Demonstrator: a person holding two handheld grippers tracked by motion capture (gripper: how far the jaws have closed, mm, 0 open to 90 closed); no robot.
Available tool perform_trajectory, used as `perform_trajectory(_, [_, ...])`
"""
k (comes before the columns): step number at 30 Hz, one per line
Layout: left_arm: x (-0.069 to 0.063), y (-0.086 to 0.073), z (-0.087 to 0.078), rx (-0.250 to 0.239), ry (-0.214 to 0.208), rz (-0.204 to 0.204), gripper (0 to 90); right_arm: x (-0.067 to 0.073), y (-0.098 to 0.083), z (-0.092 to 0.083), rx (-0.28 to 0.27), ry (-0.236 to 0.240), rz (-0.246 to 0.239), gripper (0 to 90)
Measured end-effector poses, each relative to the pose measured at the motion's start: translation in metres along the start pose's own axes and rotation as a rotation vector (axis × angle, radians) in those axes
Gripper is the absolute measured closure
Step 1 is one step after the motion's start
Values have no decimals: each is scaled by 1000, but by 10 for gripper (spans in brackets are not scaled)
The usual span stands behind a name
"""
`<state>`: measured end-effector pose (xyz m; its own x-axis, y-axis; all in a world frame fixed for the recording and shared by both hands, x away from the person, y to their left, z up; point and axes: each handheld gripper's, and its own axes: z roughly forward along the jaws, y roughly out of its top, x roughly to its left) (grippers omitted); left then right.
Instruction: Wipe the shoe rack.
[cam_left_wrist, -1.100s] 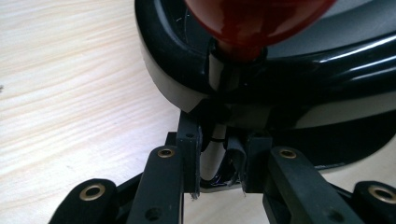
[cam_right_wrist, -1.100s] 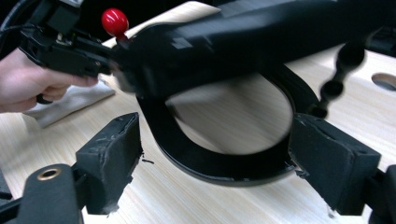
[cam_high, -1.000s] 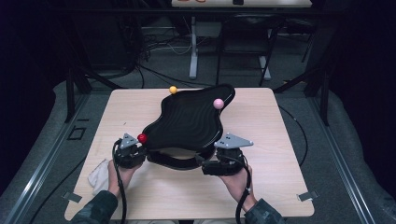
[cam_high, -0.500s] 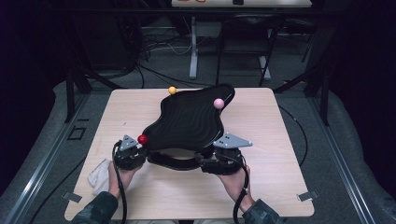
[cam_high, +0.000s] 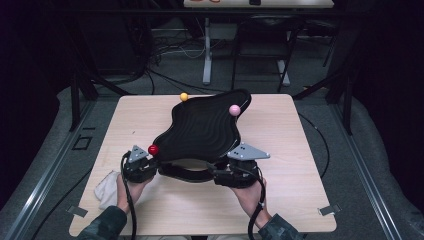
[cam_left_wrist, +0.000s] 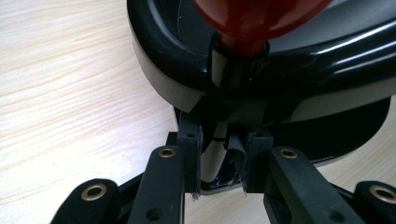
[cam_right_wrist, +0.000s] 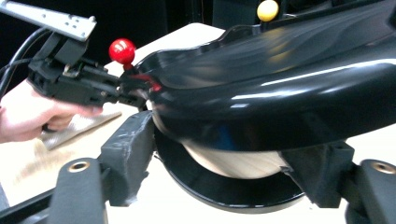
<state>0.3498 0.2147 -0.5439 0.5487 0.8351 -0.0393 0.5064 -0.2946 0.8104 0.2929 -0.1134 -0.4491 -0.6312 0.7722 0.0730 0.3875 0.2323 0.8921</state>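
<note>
I saw the pale wooden surface (cam_high: 300, 150) carrying everything, with the black wavy tray (cam_high: 205, 130) lying across its middle. Compared with a second earlier, the tray sat in the same spot and at the same angle; I could find no shift in it or in the black base (cam_high: 187, 172) showing under its near edge.

My right gripper (cam_high: 225, 172) sat at the tray's near right edge, in the same place as before. Its fingers (cam_right_wrist: 126, 149) had just been closing, and in the right gripper view they stood either side of the tray's thick rim, the left one right against it; I could not tell whether both pads pressed.

My left gripper (cam_high: 150, 165) had not moved from the tray's near left corner. Its fingers (cam_left_wrist: 189, 154) stood nearly together, clamped on a thin post under the tray's rim.

A white cloth (cam_high: 107, 187) lay by my left hand (cam_high: 127, 192), unchanged.

The three small balls were where they had been: pink (cam_high: 234, 110) at the far right rim, red (cam_high: 153, 149) just above the left gripper, yellow (cam_high: 184, 96) at the far edge.
</note>
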Motion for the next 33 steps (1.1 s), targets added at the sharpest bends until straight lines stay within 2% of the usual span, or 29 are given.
perform_trajectory(2, [-3,0,1,0,-4,11,746,-4,0,0,-10,6,9,266])
perform_trajectory(4, [-8,0,2,-5,-12,18,746,-8,-1,0,-5,-36,12,268])
perform_trajectory(5, [-10,0,3,-5,-17,20,746,-11,-2,1,-9,-29,22,266])
perform_trajectory(6, [-13,1,4,-6,-20,26,745,-14,-2,0,0,-72,28,270])
perform_trajectory(7, [-16,1,4,-8,-27,35,746,-20,-3,1,-21,-6,40,274])
perform_trajectory(8, [-19,1,6,-11,-32,36,746,-21,-3,0,-3,-105,41,273])
perform_trajectory(9, [-22,2,7,-14,-35,41,746,-28,-4,1,-34,-5,54,275])
perform_trajectory(10, [-25,2,8,-14,-38,45,746,-28,-3,0,-6,-140,57,278])
perform_trajectory(11, [-29,2,10,-18,-40,47,746,-34,-3,1,-16,-97,66,282])
perform_trajectory(15, [-42,4,13,-21,-54,62,746,-45,-4,1,-20,-139,93,287])
perform_trajectory(18, [-54,4,16,-29,-69,69,746,-52,-4,2,-25,-146,102,287])
perform_trajectory(25, [-87,5,25,-37,-111,120,740,-68,-7,6,-14,-172,155,282])
perform_trajectory(33, [-111,10,39,-55,-151,121,737,-77,-10,2,-10,-187,175,281])
